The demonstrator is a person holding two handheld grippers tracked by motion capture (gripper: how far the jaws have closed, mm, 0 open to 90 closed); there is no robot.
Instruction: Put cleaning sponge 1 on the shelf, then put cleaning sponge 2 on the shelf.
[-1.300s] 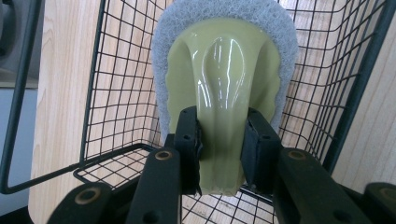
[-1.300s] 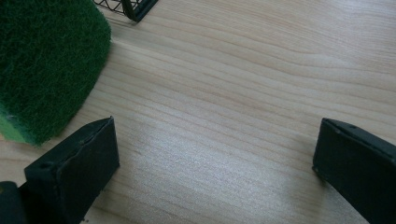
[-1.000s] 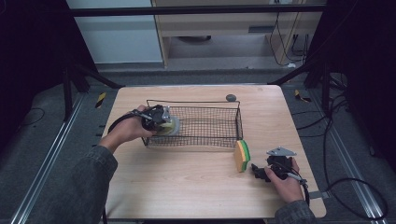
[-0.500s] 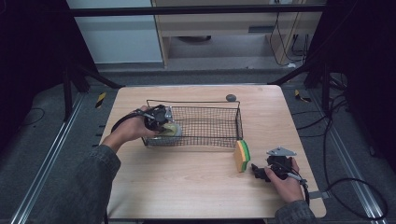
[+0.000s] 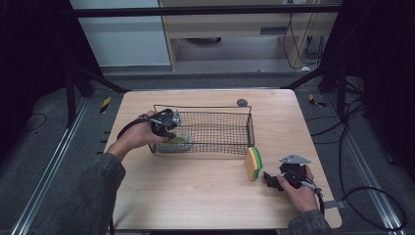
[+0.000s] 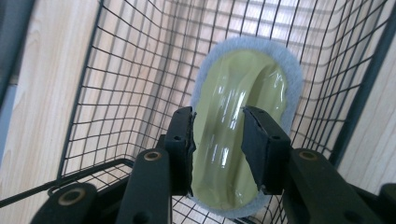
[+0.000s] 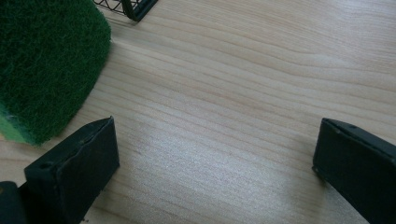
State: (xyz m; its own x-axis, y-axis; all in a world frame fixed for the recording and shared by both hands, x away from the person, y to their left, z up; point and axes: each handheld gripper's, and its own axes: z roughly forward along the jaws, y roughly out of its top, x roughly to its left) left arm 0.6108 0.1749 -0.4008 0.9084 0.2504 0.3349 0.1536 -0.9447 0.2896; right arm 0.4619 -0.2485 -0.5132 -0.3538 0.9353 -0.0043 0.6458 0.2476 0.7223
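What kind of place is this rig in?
Probably a lab or recording workshop, not a kitchen: a bare wooden table fenced by black frame bars, cables trailing over grey floor, and a cabinet behind.

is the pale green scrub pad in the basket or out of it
In: the scrub pad lies inside the wire basket, mesh on all sides, between the left gripper fingers.

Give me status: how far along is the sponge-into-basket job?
Done: the pale oval scrubber lies inside the wire basket. In hand: the left gripper straddles it, jaws just opening, pads seemingly off it. Left: the green-yellow sponge stands on the table, outside the basket, beside the open right gripper.
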